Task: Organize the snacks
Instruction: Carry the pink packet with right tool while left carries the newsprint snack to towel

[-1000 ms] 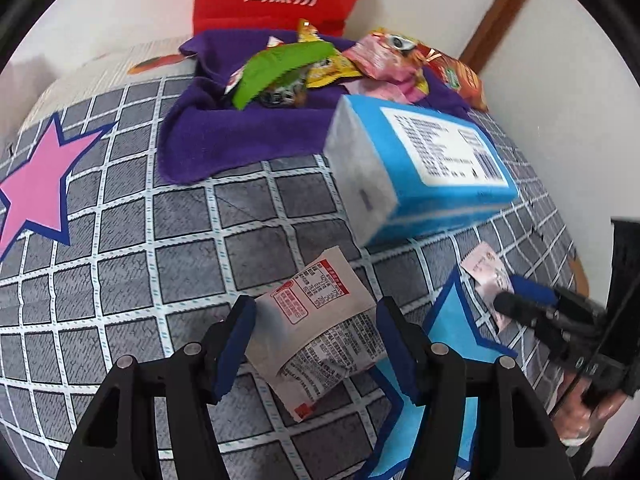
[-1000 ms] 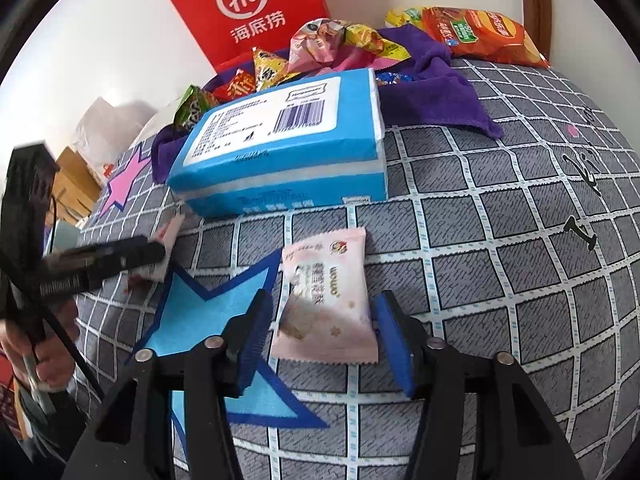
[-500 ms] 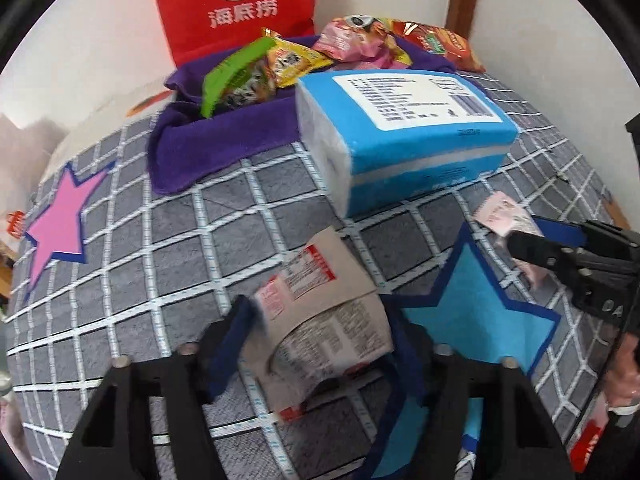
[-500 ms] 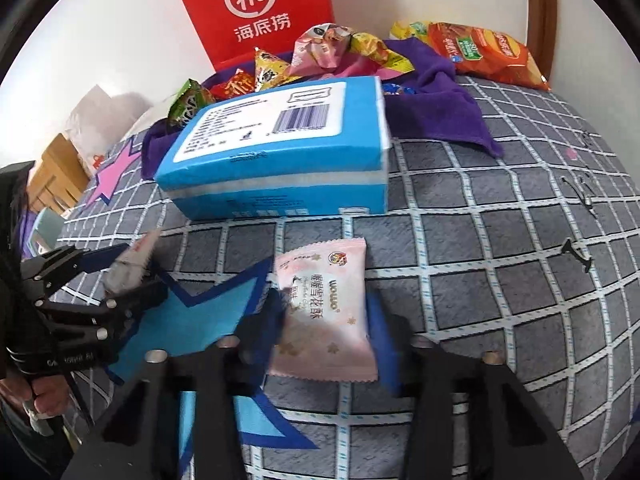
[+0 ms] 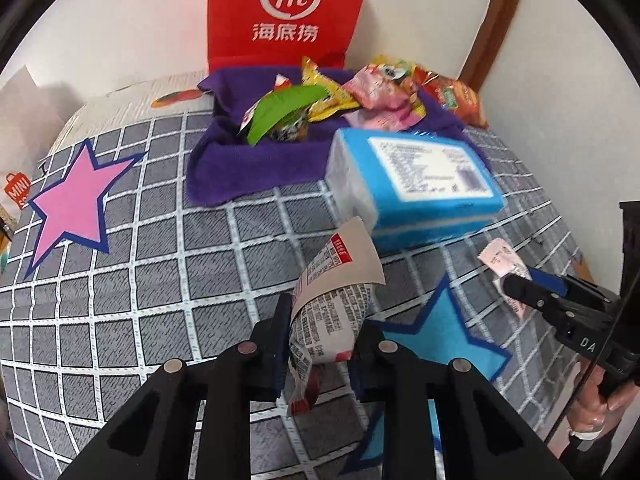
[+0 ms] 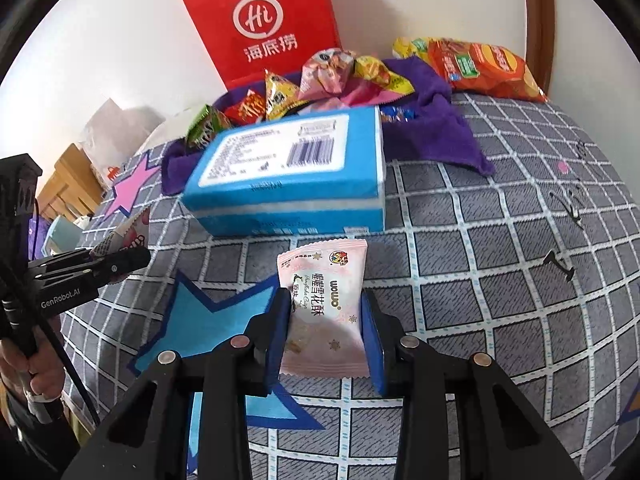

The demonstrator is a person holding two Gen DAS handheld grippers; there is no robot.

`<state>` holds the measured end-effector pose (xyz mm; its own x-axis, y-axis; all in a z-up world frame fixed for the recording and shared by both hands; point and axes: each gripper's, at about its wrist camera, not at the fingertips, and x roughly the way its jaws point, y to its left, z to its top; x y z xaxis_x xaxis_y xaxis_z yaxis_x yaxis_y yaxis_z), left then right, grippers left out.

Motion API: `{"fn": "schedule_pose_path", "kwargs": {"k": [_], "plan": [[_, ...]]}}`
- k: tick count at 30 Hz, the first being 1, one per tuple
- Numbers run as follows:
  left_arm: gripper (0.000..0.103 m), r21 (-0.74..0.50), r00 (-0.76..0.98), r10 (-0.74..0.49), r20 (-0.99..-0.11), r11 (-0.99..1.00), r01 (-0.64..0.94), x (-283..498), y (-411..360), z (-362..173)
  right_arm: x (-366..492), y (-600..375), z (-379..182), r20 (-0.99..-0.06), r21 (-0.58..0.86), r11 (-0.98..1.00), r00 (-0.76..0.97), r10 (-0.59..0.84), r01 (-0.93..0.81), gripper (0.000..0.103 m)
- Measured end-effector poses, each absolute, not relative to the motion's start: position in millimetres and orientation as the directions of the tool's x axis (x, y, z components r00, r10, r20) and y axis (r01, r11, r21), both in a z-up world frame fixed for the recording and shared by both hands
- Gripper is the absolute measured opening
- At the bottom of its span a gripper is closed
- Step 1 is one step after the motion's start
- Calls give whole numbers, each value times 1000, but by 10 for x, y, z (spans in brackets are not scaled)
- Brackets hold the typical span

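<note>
My left gripper [image 5: 322, 344] is shut on a white snack packet with red print [image 5: 334, 296] and holds it lifted off the checked cloth; it also shows in the right wrist view [image 6: 124, 240]. My right gripper [image 6: 326, 334] is shut on a pink snack packet [image 6: 326, 296], also raised; it shows in the left wrist view [image 5: 502, 264]. Several snack bags [image 5: 320, 104] lie piled on a purple towel [image 5: 244, 164] at the back.
A blue tissue pack [image 5: 416, 184] lies between the grippers and the towel. A red paper bag [image 5: 284, 12] stands against the back wall. An orange chip bag [image 6: 484, 68] lies at the back right. The cloth [image 5: 132, 264] bears pink and blue stars.
Both grippers have closed on their packets and lifted them off the cloth. The white packet now stands crumpled between the left fingers.
</note>
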<state>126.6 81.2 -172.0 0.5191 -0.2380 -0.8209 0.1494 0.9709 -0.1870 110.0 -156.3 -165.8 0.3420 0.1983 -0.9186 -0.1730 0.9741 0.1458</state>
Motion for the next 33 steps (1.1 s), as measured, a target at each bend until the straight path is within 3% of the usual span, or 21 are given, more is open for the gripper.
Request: {"fn": "schedule_pose_path", "kwargs": {"k": [16, 33], "plan": [[22, -255, 572, -346, -744, 938, 235, 1515, 451, -1073, 1400, -1531, -1038, -880, 161, 970, 419, 224, -180, 35], [22, -258, 610, -356, -708, 934, 247, 2091, 401, -762, 2215, -1436, -723, -843, 152, 968, 485, 233, -200, 35]]}}
